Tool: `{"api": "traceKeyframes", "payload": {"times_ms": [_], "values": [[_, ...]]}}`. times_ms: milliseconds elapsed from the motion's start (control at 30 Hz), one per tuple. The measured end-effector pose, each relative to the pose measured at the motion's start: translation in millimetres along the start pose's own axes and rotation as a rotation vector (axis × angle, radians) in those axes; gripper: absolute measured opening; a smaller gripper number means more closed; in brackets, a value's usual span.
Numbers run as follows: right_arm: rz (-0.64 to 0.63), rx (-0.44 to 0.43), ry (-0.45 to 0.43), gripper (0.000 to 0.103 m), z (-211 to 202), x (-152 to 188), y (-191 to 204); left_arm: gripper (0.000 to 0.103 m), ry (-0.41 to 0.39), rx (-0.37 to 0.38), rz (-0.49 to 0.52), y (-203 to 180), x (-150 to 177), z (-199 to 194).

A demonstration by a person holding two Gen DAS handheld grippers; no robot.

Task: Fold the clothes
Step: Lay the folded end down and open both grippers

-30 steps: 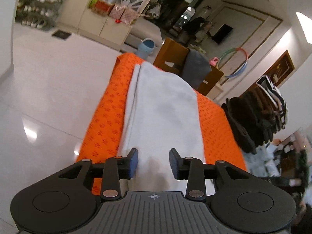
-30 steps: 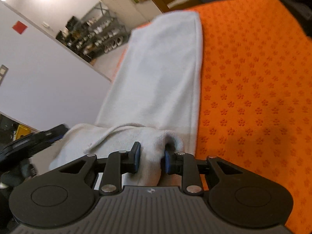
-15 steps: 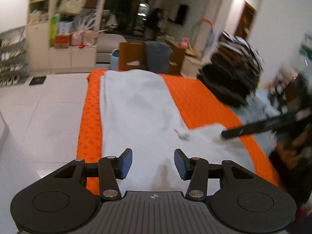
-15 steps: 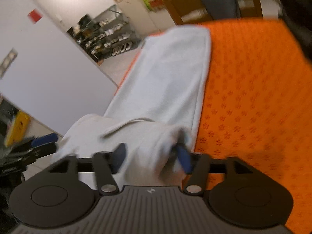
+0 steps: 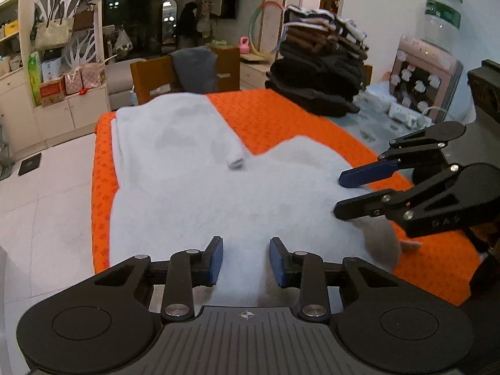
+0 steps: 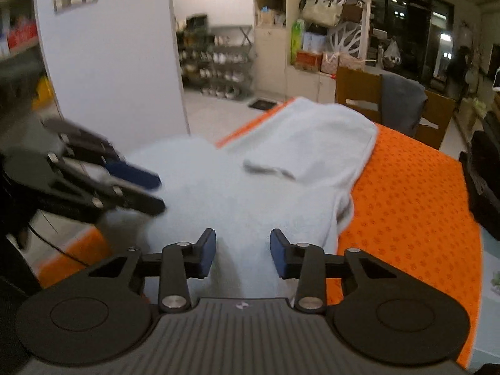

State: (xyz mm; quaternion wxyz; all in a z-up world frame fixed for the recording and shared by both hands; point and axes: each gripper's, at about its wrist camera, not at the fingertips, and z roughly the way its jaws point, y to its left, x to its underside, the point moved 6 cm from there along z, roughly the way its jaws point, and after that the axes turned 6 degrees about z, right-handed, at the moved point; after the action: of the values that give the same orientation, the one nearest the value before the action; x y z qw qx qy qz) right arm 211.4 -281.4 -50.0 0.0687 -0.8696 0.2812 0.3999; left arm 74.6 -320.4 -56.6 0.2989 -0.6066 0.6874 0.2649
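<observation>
One pale grey garment (image 5: pixel 193 187) lies spread on the orange patterned cover (image 5: pixel 281 115) of the table, and it is what we see first. Its far part runs as a long folded strip toward the table's far end, where a small cuff-like end (image 5: pixel 235 163) rests on top; its near part spreads wide across the front of the cover, reaching close to the near edge. From the right wrist view the same garment (image 6: pixel 250 187) shows a folded flap lying over its far portion.

Our left gripper (image 5: pixel 246 261) hovers over the near part of the cloth with its jaws apart; they have just been closing a little, and the blue pads press on nothing. Our right gripper (image 6: pixel 243 254) likewise stands with jaws apart over the fabric, having just narrowed, nothing clamped between the pads. Each gripper shows in the other's view, at the garment's side edges.

Beyond the cover, a stack of dark folded clothes (image 5: pixel 318 75) sits on the table's far right corner, a wooden chair (image 5: pixel 184 75) with a grey cloth draped over it stands behind the table, and white floor tiles (image 5: pixel 47 187) lie to the left
</observation>
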Motion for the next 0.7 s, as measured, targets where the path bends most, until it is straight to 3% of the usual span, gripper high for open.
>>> {"api": "traceKeyframes", "payload": {"times_ms": [200, 367, 467, 567, 700], "values": [[0.041, 0.064, 0.014, 0.044, 39, 7, -9, 0.037, 0.021, -0.049, -0.016, 8, 7, 36], [0.059, 0.092, 0.023, 0.044, 77, 1, -18, 0.037, 0.032, -0.059, -0.087, 21, -2, 53], [0.058, 0.065, 0.055, 0.042, 77, -9, -19, 0.037, 0.007, -0.040, -0.149, 26, -9, 42], [0.062, 0.051, 0.021, 0.041, 62, -22, -19, 0.037, 0.011, -0.060, -0.186, 34, -7, 39], [0.058, 0.065, 0.060, 0.041, 81, -13, -25, 0.039, 0.022, -0.054, -0.230, 47, 7, 53]]}}
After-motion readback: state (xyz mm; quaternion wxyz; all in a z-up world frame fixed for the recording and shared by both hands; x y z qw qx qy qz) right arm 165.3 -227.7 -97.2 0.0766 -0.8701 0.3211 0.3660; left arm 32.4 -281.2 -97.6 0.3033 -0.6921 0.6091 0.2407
